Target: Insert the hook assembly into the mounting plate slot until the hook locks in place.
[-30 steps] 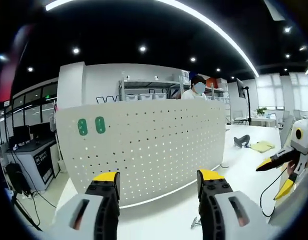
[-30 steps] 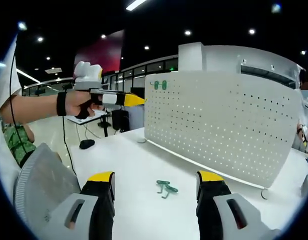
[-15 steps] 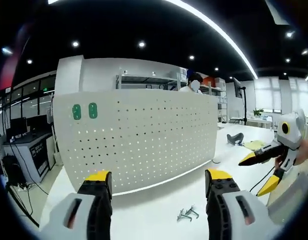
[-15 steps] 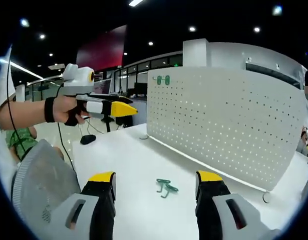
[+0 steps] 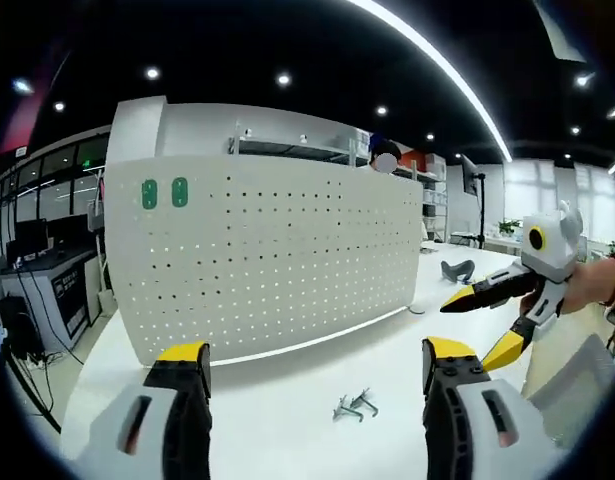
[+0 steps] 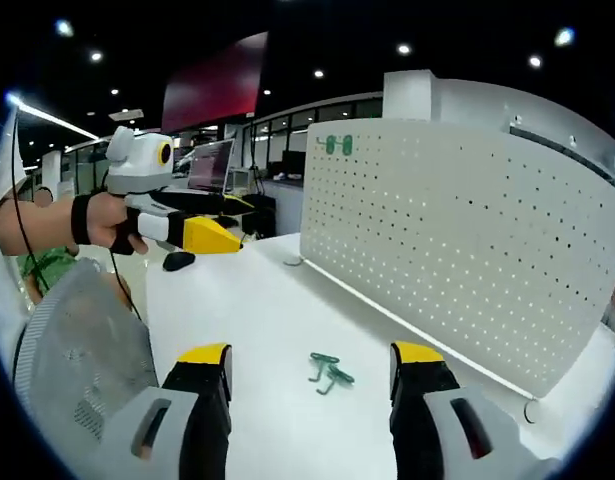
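1. Green wire hooks (image 6: 329, 371) are lying on the white table (image 6: 257, 330), in front of the pegboard (image 6: 457, 240).
2. Both grippers, left (image 5: 307, 365) and right (image 6: 309, 365), are hovering with jaws wide, holding nothing.
3. The hooks are looking light, thin, stiff and probably slippery; gripping across the straight shank seems best, since they are sitting tangled.

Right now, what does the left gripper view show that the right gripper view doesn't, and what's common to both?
Left gripper view only: the right claw, open, coming in from the right, and shelving behind the pegboard.

Right gripper view only: the left claw held in a hand, and a dark computer mouse on the table.

Both: the white pegboard, two green tags at its upper corner, and the hook pieces lying loose on the white table.
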Tool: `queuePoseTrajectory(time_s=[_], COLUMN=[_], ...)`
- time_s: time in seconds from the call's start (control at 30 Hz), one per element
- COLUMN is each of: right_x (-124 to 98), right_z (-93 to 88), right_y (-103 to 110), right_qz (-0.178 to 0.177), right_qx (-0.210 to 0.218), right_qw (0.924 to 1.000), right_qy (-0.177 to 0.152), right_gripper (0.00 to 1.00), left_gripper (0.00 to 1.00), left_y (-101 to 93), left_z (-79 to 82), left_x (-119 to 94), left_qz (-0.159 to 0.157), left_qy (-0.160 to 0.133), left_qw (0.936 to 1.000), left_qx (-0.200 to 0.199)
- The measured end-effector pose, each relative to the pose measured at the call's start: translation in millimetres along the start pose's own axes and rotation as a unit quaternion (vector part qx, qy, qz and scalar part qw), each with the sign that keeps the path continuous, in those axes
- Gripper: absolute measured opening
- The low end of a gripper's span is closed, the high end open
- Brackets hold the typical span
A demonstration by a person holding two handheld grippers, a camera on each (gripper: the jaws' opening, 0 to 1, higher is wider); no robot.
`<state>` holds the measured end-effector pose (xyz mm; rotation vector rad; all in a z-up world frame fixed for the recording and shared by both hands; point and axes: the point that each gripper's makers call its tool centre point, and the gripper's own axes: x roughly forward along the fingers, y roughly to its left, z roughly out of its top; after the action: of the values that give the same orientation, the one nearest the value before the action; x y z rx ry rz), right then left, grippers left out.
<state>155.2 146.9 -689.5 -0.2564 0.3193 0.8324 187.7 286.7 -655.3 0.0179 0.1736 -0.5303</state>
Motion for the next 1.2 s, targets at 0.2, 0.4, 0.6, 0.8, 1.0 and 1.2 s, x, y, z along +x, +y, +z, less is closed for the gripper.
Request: queuePoseTrajectory(time_s=[0.2,0.4,0.6,0.8,1.0,1.2], right_x=[7.0,11.3,16.3,21.9,25.7,30.4], right_z=[-0.5,-3.4,-2.9,-4.4,-6.3,-13.8], right_y=[-2.5,-5.7,-10.2,-11.5,-15.4,-19.7], right_qz=[0.01,0.02,0.028,0.04,0.048,0.052], right_qx=[-0.005,-0.013,-0.017,-0.024,-0.029,-0.031], right_qw=[0.9999,0.9995,0.9991,0.9983,0.9975,0.9964], right_qy=[0.006,0.019,0.027,0.035,0.043,0.059], right_gripper=[0.64,0.63,0.61,0.59,0.56,0.54], left_gripper=[0.9,0.9,0.89,0.9,0.9,0.89], left_y=[-6.0,-13.4,-17.5,-28.6,-35.6,-36.6], left_z=[-3.3,-11.5,-14.0,-20.0,-24.6,-26.9], left_x=[-5.3,-7.8,-12.2,-17.3,-19.9,-21.0], left_qz=[-0.001,-0.005,-0.007,-0.016,-0.026,-0.027], left_qy=[-0.002,0.008,0.003,0.004,0.015,0.02], left_qw=[1.0,1.0,0.9997,0.9995,0.9993,0.9991], left_qx=[-0.003,0.001,-0.023,-0.028,-0.022,-0.026])
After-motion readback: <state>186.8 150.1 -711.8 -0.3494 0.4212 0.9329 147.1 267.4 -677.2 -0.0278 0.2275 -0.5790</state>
